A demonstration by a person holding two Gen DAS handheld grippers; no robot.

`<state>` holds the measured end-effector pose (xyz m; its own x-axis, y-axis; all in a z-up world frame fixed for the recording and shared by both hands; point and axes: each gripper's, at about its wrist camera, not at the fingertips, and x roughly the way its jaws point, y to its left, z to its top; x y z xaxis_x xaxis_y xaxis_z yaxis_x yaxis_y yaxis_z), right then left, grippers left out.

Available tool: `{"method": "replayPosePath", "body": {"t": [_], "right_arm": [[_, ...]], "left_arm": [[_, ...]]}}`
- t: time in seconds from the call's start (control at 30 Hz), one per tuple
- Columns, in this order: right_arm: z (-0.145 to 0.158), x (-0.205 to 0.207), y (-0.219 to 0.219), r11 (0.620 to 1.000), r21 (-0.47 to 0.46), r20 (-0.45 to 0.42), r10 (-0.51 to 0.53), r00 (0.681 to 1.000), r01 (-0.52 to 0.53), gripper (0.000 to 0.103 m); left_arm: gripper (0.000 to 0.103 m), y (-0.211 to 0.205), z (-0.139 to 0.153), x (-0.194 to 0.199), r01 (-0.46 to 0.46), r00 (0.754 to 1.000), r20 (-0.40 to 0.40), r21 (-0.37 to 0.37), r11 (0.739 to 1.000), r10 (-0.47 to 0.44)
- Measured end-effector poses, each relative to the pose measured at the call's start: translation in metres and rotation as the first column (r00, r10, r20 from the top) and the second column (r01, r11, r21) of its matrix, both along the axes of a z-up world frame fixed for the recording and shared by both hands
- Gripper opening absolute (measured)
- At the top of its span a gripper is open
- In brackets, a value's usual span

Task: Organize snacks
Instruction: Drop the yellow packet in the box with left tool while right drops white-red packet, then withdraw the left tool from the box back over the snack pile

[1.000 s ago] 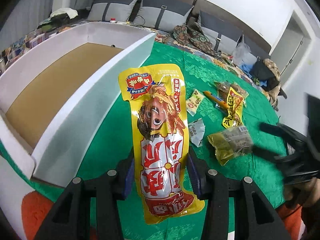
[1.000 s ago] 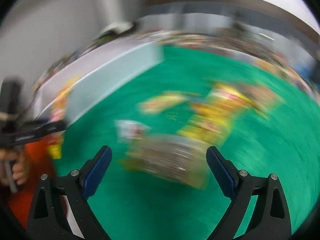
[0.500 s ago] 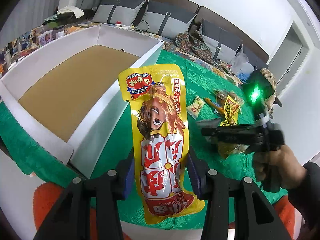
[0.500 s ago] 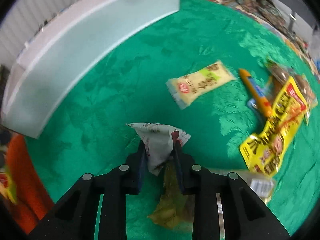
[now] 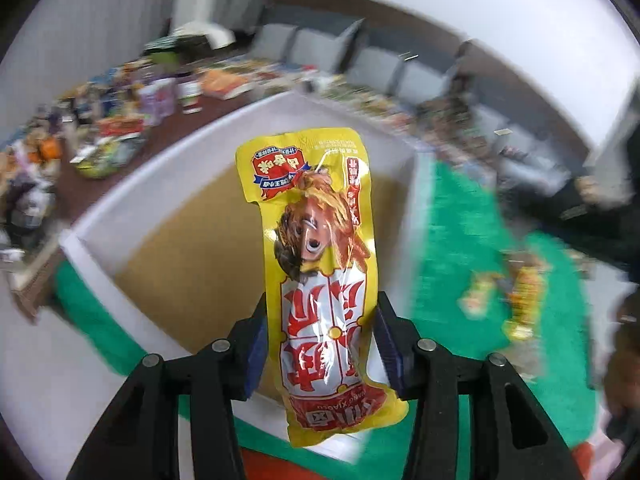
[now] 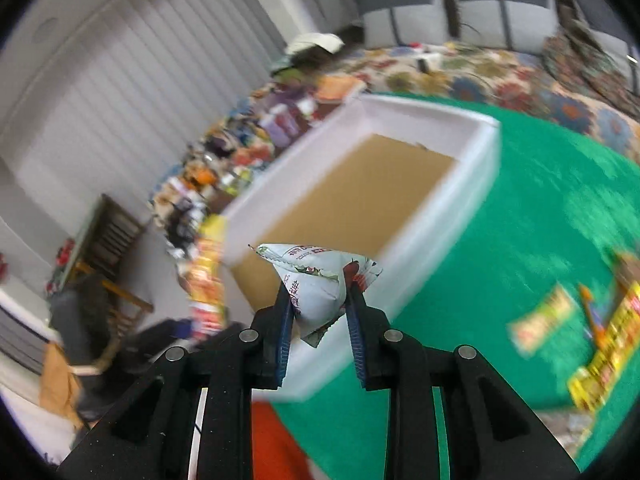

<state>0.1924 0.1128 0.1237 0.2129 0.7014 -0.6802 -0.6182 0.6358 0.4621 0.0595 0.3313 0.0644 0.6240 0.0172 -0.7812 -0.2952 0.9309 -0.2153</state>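
Observation:
A long yellow snack packet point(image 5: 316, 240) stands upright between the pads of my left gripper point(image 5: 320, 340). Those jaws are opening, but the pads still hold it, above the white box point(image 5: 152, 184) with a brown floor. My right gripper point(image 6: 318, 320) pinches a small crumpled white snack packet point(image 6: 316, 284) in the air by the near corner of the white box point(image 6: 440, 120). Its jaws are also opening, with the packet between them. Blurred at the left of the right wrist view is the yellow snack packet point(image 6: 206, 280).
Several loose snack packets point(image 6: 540, 320) lie on the green cloth point(image 6: 540, 200) at the right. Behind the box a floral surface carries a cluttered row of goods point(image 6: 248, 148). Grey cushions point(image 6: 420, 12) line the far wall. A dark sleeve point(image 5: 580, 208) shows at the right.
The right gripper shut on the white packet on the cloth and lifted it toward the box. The left gripper swung left and up with the yellow packet, which now hangs over the box.

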Motion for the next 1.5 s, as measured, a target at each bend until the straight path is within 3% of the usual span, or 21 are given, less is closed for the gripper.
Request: {"method": "replayPosePath", "body": {"t": [0.03, 0.07, 0.17, 0.27, 0.4, 0.5, 0.63, 0.7, 0.77, 0.83, 0.93, 1.03, 1.17, 1.33, 1.5], "right_arm": [[0.001, 0.006, 0.013, 1.000, 0.015, -0.003, -0.009, 1.000, 0.009, 0.045], [0.000, 0.012, 0.021, 1.000, 0.024, -0.030, -0.019, 0.999, 0.019, 0.074], [-0.003, 0.016, 0.007, 0.995, 0.057, -0.045, -0.080, 0.996, 0.082, 0.076], [-0.014, 0.013, -0.029, 0.991, 0.004, 0.045, -0.137, 0.990, 0.137, 0.076], [-0.055, 0.001, -0.116, 0.950, -0.130, 0.177, -0.260, 0.949, 0.284, 0.076], [-0.102, -0.004, -0.200, 0.870, -0.255, 0.232, -0.369, 0.900, 0.422, 0.076], [-0.148, -0.019, -0.321, 0.728, -0.334, 0.224, -0.556, 0.800, 0.599, 0.076], [-0.158, -0.030, -0.370, 0.666, -0.342, 0.218, -0.629, 0.746, 0.662, 0.076], [-0.165, -0.041, -0.410, 0.611, -0.351, 0.224, -0.681, 0.697, 0.710, 0.076], [-0.171, -0.047, -0.433, 0.576, -0.361, 0.238, -0.704, 0.670, 0.733, 0.076], [-0.183, -0.051, -0.452, 0.537, -0.378, 0.253, -0.724, 0.642, 0.754, 0.076], [-0.189, -0.048, -0.455, 0.518, -0.375, 0.268, -0.733, 0.625, 0.769, 0.076], [-0.191, -0.047, -0.455, 0.516, -0.377, 0.289, -0.724, 0.627, 0.769, 0.076], [-0.197, -0.049, -0.457, 0.500, -0.375, 0.292, -0.735, 0.612, 0.780, 0.081], [-0.197, -0.047, -0.457, 0.496, -0.379, 0.291, -0.737, 0.610, 0.781, 0.084]], "left_arm": [[0.076, 0.009, -0.003, 0.006, -0.021, 0.999, -0.034, 0.023, 1.000, 0.021], [0.091, 0.016, -0.006, 0.009, -0.041, 0.997, -0.058, 0.048, 0.998, 0.043], [0.091, 0.024, -0.015, -0.002, -0.050, 0.996, -0.074, 0.107, 0.993, 0.058], [0.091, 0.016, -0.012, -0.014, -0.080, 0.997, -0.010, 0.152, 0.985, 0.082], [0.091, -0.001, -0.004, -0.009, -0.045, 0.990, 0.135, 0.078, 0.996, 0.034], [0.092, -0.028, -0.011, 0.016, 0.032, 0.992, 0.120, 0.109, 0.993, -0.045], [0.091, -0.067, -0.046, 0.056, 0.110, 0.994, -0.022, 0.226, 0.968, -0.108], [0.091, -0.086, -0.056, 0.065, 0.140, 0.989, -0.073, 0.265, 0.954, -0.125], [0.091, -0.107, -0.056, 0.064, 0.156, 0.988, -0.069, 0.329, 0.931, -0.141], [0.091, -0.117, -0.058, 0.062, 0.167, 0.986, -0.067, 0.333, 0.928, -0.154], [0.091, -0.133, -0.060, 0.057, 0.186, 0.982, -0.076, 0.318, 0.930, -0.171], [0.092, -0.148, -0.063, 0.053, 0.205, 0.979, -0.087, 0.368, 0.907, -0.186], [0.092, -0.157, -0.068, 0.053, 0.227, 0.974, -0.113, 0.409, 0.884, -0.198], [0.092, -0.155, -0.071, 0.054, 0.212, 0.977, -0.114, 0.404, 0.890, -0.180], [0.092, -0.161, -0.075, 0.053, 0.216, 0.976, -0.121, 0.442, 0.870, -0.181]]}}
